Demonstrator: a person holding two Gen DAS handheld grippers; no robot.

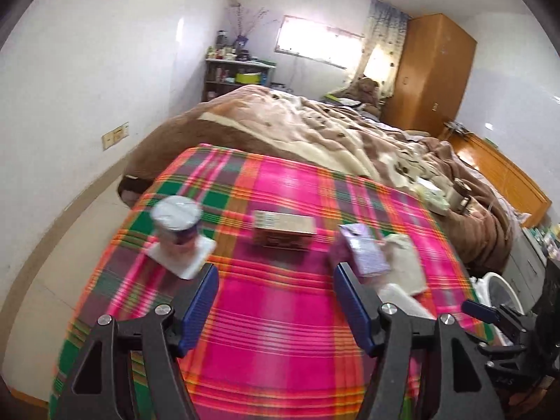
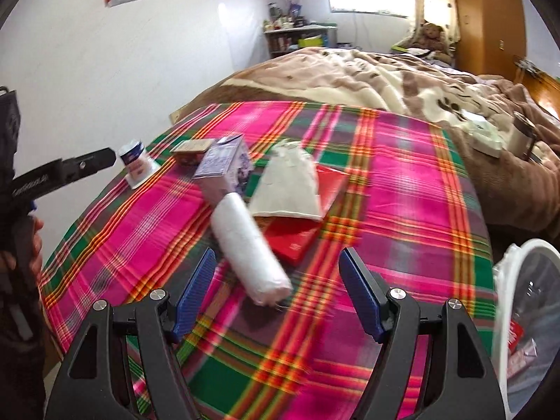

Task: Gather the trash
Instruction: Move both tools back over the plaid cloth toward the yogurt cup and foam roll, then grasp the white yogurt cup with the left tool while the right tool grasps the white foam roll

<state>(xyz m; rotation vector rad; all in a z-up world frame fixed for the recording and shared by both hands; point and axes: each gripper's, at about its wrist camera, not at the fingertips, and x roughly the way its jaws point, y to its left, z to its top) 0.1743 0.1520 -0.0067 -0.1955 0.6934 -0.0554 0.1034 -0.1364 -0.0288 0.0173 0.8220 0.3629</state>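
Both jaws gape empty: centre your right gripper (image 2: pixel 276 297) over the white plastic roll (image 2: pixel 250 248) near the tabletop's (image 2: pixel 402 182) front edge, then squeeze.

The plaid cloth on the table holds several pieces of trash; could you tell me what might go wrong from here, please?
1. The yogurt cup stands upright near the plaid cloth's left edge; a careless nudge from the open left claw could tip it or push it off.
2. The white plastic roll lies on its side before the open right claw and may roll away.
3. The purple carton leans against the roll, so lifting either could shift the other.
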